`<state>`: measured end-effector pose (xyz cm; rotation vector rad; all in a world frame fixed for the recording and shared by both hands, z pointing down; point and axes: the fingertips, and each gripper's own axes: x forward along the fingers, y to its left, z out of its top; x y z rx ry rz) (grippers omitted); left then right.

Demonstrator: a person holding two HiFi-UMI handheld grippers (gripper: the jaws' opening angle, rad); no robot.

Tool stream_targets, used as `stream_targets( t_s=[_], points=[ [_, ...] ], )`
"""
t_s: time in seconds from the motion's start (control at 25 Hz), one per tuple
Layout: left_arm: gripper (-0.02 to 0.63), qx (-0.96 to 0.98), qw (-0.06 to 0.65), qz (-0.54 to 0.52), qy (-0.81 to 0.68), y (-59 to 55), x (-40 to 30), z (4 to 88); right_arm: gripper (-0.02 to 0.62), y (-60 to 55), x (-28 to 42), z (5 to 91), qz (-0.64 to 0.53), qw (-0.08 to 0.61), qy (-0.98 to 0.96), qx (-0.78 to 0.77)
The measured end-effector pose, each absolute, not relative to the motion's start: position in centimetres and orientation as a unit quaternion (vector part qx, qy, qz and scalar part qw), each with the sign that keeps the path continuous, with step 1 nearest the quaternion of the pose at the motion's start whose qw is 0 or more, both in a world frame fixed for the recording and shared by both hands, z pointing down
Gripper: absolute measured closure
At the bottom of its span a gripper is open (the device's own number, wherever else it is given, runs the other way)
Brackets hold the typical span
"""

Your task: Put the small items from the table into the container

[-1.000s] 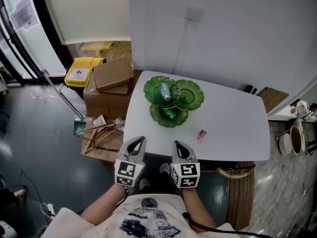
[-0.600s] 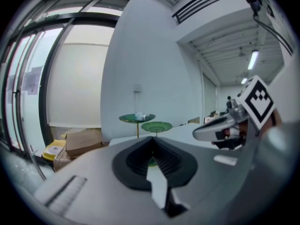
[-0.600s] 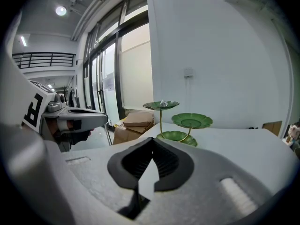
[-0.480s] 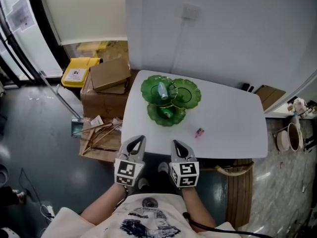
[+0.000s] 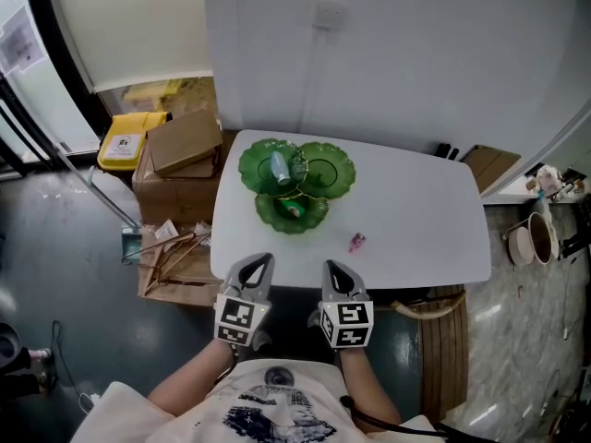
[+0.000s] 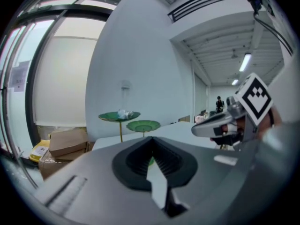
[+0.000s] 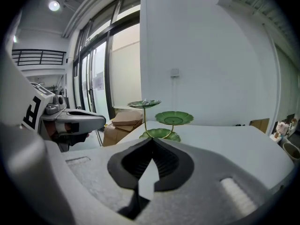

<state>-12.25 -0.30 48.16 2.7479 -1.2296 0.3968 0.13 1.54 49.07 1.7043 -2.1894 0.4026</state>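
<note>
A green three-leaf dish stand (image 5: 325, 169) rises at the far left of the white table (image 5: 416, 220). Its upper left leaf holds a pale crumpled item (image 5: 279, 166), and the lowest leaf (image 5: 291, 210) holds a small green one. A small pink item (image 5: 356, 242) lies loose on the table, right of the stand. My left gripper (image 5: 258, 263) and right gripper (image 5: 332, 270) hover side by side over the near table edge, both shut and empty. The stand (image 6: 120, 116) is far ahead in the left gripper view, and so is the stand (image 7: 174, 118) in the right gripper view.
Cardboard boxes (image 5: 183, 146) and a yellow box (image 5: 124, 139) stand on the floor left of the table, with flattened cardboard and sticks (image 5: 175, 257) nearer me. A white wall backs the table. A wooden bench (image 5: 448, 340) sits by the near right corner.
The table, stand and pink item have drifted left in the head view. Both grippers stay shut, side by side at the near edge.
</note>
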Motion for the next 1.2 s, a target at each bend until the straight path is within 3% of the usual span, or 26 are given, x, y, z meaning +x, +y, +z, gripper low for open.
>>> stream_targets(
  t_s=[0.68, 1.2],
  points=[
    [0.615, 0.913, 0.072, 0.148, -0.372, -4.2, 1.0, 50.9, 0.593, -1.3, 13.5, 53.6, 0.193, 0.182, -0.732, 0.627],
    [0.617, 0.895, 0.098, 0.167, -0.401, -7.2, 6.7, 54.3, 0.461, -5.0, 17.7, 58.8, 0.256, 0.196, -0.746, 0.582]
  ],
)
